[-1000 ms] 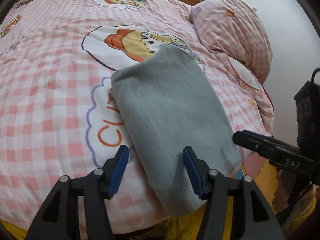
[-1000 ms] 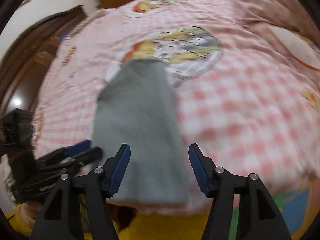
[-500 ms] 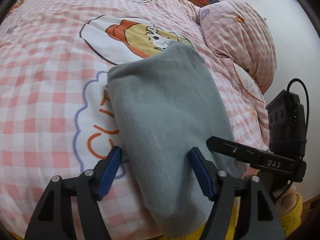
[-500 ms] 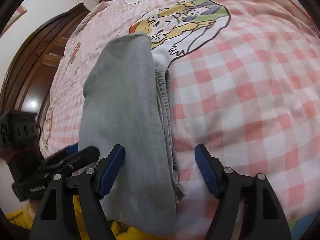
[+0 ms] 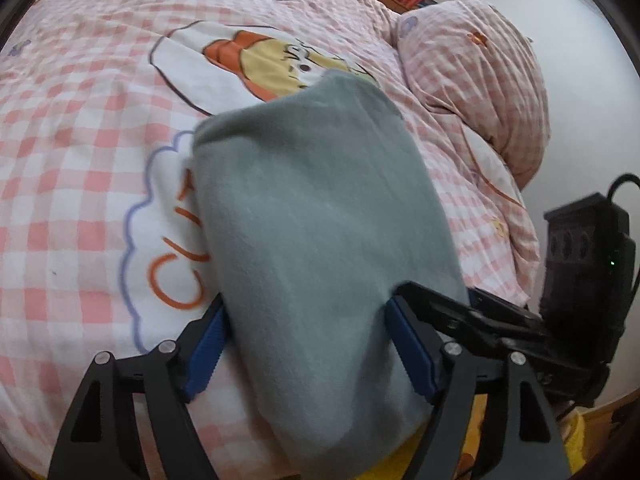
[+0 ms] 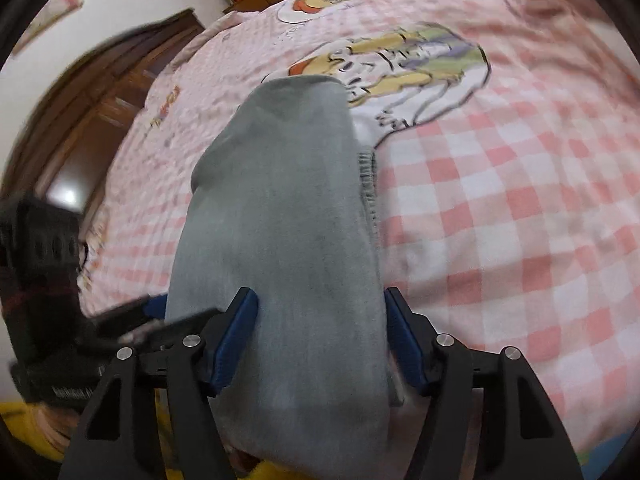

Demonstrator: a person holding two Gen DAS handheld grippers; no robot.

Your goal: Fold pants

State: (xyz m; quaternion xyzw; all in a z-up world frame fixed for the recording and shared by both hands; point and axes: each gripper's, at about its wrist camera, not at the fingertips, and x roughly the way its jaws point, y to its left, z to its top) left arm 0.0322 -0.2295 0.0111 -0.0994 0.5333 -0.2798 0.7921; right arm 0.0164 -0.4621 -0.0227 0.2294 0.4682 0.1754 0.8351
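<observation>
The grey pants [image 5: 316, 216] lie folded into a long thick bundle on the pink checked bedspread [image 5: 72, 168], with the near end hanging over the bed's front edge. My left gripper [image 5: 308, 344] is open, its blue pads on either side of the bundle's near end. My right gripper [image 6: 320, 340] is open too and straddles the same end of the pants [image 6: 280, 240] from the other side. The elastic waistband [image 6: 370, 184] shows along the bundle's right edge. The right gripper also shows in the left wrist view [image 5: 520, 320].
A pink checked pillow or rolled quilt [image 5: 480, 92] lies at the bed's far right by the white wall. A wooden door and furniture [image 6: 100, 120] stand beyond the bed's left side. Yellow fabric [image 5: 480, 420] shows below the bed edge.
Both grippers have moved forward onto the near end of the folded pants, so their open pads now flank the bundle. The pants have stayed in place.
</observation>
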